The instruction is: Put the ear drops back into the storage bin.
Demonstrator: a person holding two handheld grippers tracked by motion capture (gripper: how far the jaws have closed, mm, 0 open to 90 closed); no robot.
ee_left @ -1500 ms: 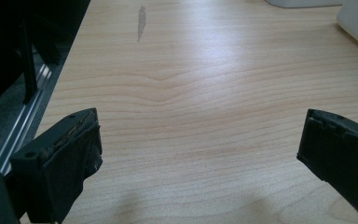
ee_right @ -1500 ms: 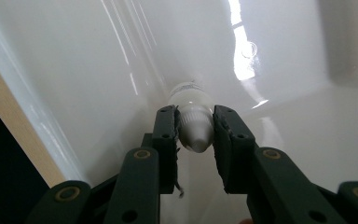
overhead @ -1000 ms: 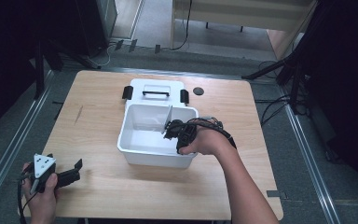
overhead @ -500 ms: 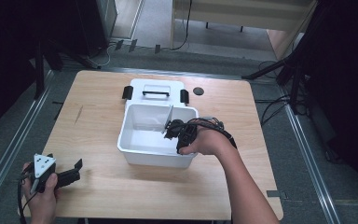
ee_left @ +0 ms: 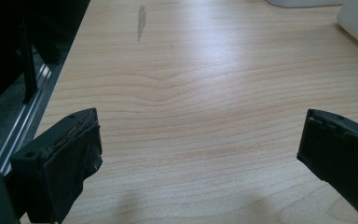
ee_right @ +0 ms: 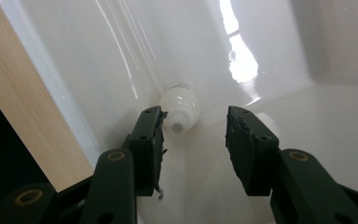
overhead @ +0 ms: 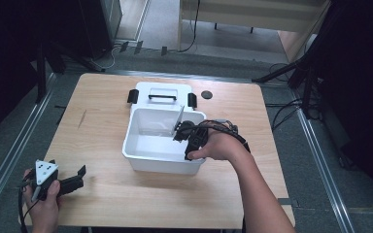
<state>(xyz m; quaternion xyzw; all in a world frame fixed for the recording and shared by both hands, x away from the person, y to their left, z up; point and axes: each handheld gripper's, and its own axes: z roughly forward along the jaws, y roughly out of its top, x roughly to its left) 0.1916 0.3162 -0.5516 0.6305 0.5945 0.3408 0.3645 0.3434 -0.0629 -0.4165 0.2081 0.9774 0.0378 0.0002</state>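
Work in hand: putting a small white bottle [ee_right: 181,111] into the white plastic bin [overhead: 141,160] at the middle of the wooden table [overhead: 102,131]; by my reading this is the release.
Bottle: lies on its side on the bin floor, close to the wall nearest the table edge seen in the right gripper view, its capped end pointing toward the camera. It rests just past the jaw tips and nothing presses on it.
Right gripper [ee_right: 193,128]: reaches down into the bin's right near corner. Its jaws have just been opening and now stand a narrow gap apart, holding nothing; the bottle sits beyond them, nearer the left pad.
Left gripper [overhead: 73,182]: parked at the near left of the table, well apart from the bin, jaws wide and nothing between them, probably to keep clear of the working hand.
Lid [overhead: 161,94]: white, with a black handle and side clips, lies flat just behind the bin, likely for closing later.
Divider [overhead: 179,119]: a thin panel stands upright inside the bin, left of the right hand.
Black disc [overhead: 206,94]: small, right of the lid.
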